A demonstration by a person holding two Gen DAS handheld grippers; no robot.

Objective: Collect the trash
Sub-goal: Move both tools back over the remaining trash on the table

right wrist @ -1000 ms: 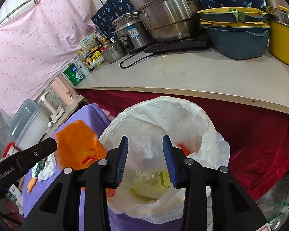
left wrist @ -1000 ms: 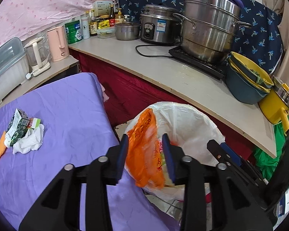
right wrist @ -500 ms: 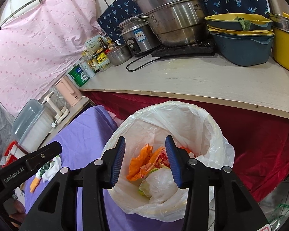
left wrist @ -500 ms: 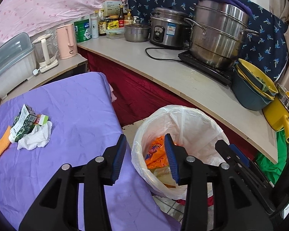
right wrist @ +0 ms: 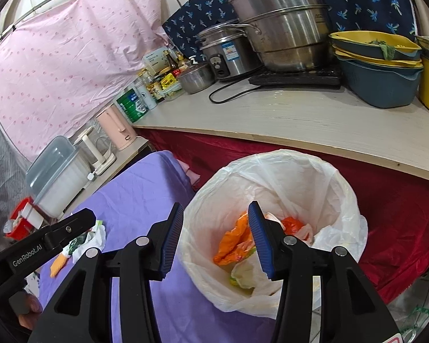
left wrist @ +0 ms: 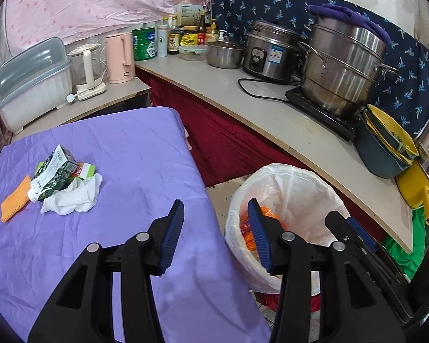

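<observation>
A: Left wrist view first: our left gripper [left wrist: 216,233] is released, jaws wide apart with nothing between them, hanging over the near edge of the purple tablecloth [left wrist: 134,171].

B: And our right gripper [right wrist: 216,233] is the same, spread apart and empty, over the white-lined trash bin [right wrist: 340,197] just beside the table.

A: We see an orange plastic wrapper [right wrist: 231,243] lying in the bin, on top of pale crumpled plastic. What we cannot tell is how full the liner is below that.

B: On the cloth, well to our left, the rest of the trash sits in one cluster: a green-and-white carton [left wrist: 53,175] tilted on its side, a crumpled white tissue [left wrist: 71,197] touching it, and a flat orange piece [left wrist: 15,201] just beside.

A: Beyond the table we have a red curtain [left wrist: 228,143] hanging under a pale countertop [left wrist: 214,85] that curves around the room.

B: On it, a pink kettle [left wrist: 120,57], a green tin [left wrist: 144,45], bottles, a rice cooker [left wrist: 267,54], and a big steel steamer pot [left wrist: 343,65] on a black hob. Blue-and-yellow basins [left wrist: 384,145] are stacked at the right end.

A: Farthest back, a pink dotted sheet [left wrist: 100,3] and a navy patterned cloth [left wrist: 271,3] cover the wall.
</observation>
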